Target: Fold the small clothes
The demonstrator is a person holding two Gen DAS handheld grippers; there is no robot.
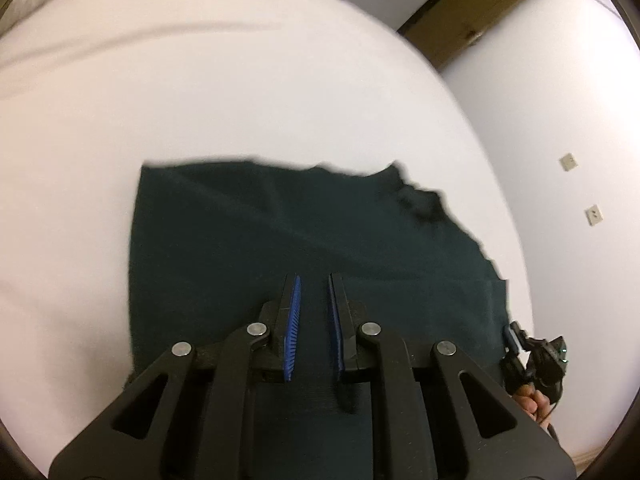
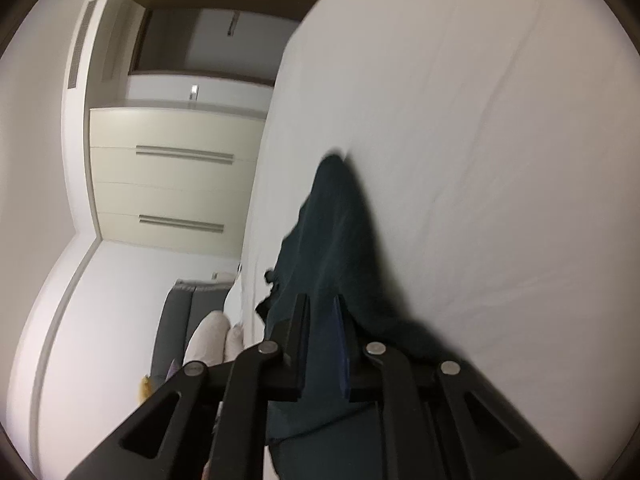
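Left wrist view: the left gripper [image 1: 314,280] hangs low over a dark green garment [image 1: 280,232] spread on a white bed sheet [image 1: 240,92]. Its two blue-padded fingers [image 1: 294,312] stand a narrow gap apart with cloth showing between them; whether they pinch a fold of it or merely sit above it cannot be told from here. The garment runs forward from under the tool, with a straight edge off to the fingers' left and a ragged, rumpled edge ahead and to the right. Far right of the tool, at the garment's near corner, the right gripper [image 1: 514,334] shows small and dark, a bit of the person's hand [image 1: 530,396] below it. Beyond the bed, ahead and to the right, stand a brown cardboard box [image 1: 476,8] and a white wall with two wall sockets [image 1: 568,162].

Right wrist view: the camera is rolled sideways. The right gripper [image 2: 322,300] has its fingers closed on the dark green garment [image 2: 336,216], a lifted fold passing between the pads and draping ahead of the tips onto the bed sheet [image 2: 500,140] to the right. To the tool's left a cream drawer unit [image 2: 176,184] stands against the wall, and a grey seat [image 2: 176,328] lies nearer, beside the linkage.
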